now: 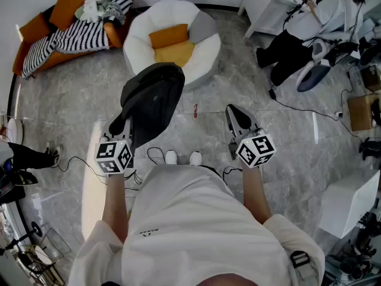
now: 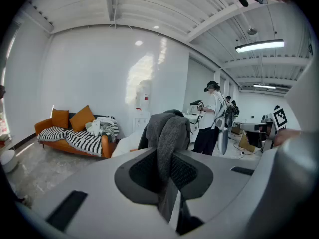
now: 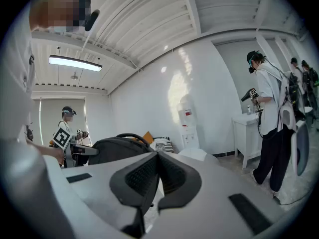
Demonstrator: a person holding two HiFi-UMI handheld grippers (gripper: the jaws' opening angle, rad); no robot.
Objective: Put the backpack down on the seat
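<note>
Standing over a grey marble floor [image 1: 71,100], both bare forearms [image 1: 116,204] stretched forward from the lower middle of the head view.

At lower left, left gripper [image 1: 121,128] tilted up and to the right. Fingers [image 2: 144,171] narrow, pinched on a grey strap [image 2: 168,133] of the backpack [image 1: 152,97]. In the left gripper view, strap draped over and down between them, pressed from both sides.

At lower right, right gripper [image 1: 238,115] held at about the same height, apart from the backpack. Fingers closed pad to pad in the right gripper view, nothing between them.

Backpack dark grey to black, soft and slumped, hanging from the left gripper at mid-frame. Upper edge overlapping the lower rim of the seat [image 1: 140,37] in the head view. Rounded top and black carry handle showing left of the fingers in the right gripper view.

Seat a round white beanbag chair at upper middle, orange cushions [image 1: 169,43] and a grey one in its hollow. Backpack not yet on it.
</note>
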